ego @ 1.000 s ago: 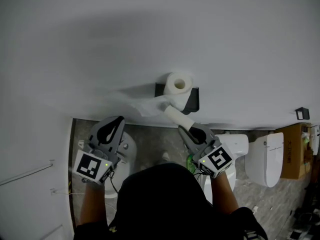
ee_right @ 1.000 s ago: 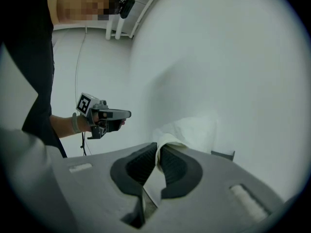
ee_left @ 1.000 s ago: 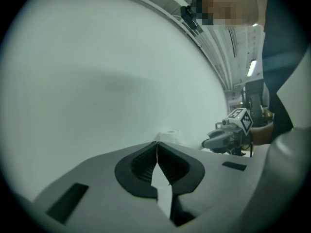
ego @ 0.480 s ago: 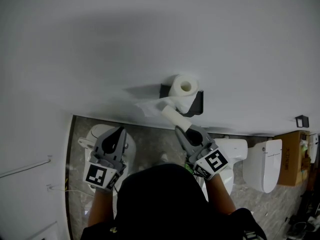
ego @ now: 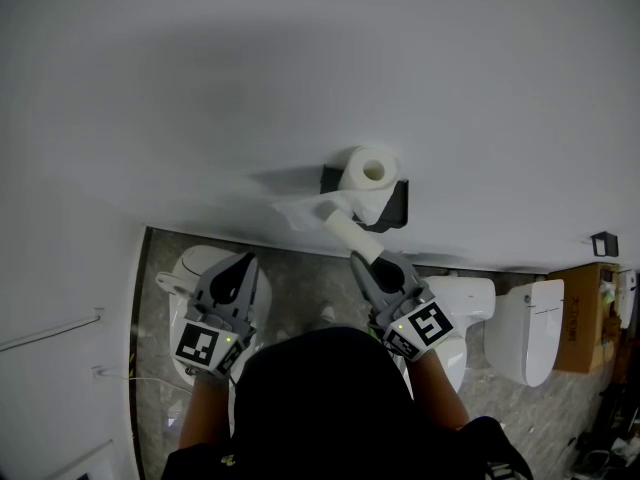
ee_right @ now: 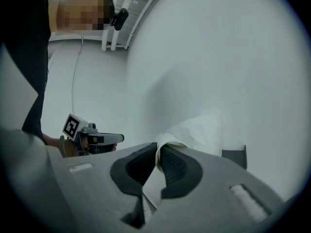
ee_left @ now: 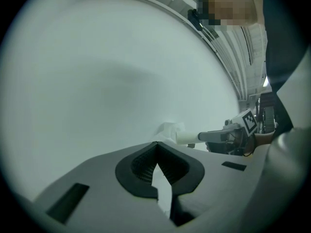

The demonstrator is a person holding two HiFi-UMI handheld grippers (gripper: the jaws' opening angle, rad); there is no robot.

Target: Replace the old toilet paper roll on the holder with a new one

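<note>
No text can be read; the print on the cardboard box (ego: 590, 308) is too small.

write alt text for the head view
Seen from above, the right gripper clamps a white tube beside a paper roll on a black wall holder. The left gripper is shut and empty; white toilets line the floor.

Paper roll (ego: 358, 186), paper tube (ego: 351, 232), matt wall (ego: 300, 68)
</note>
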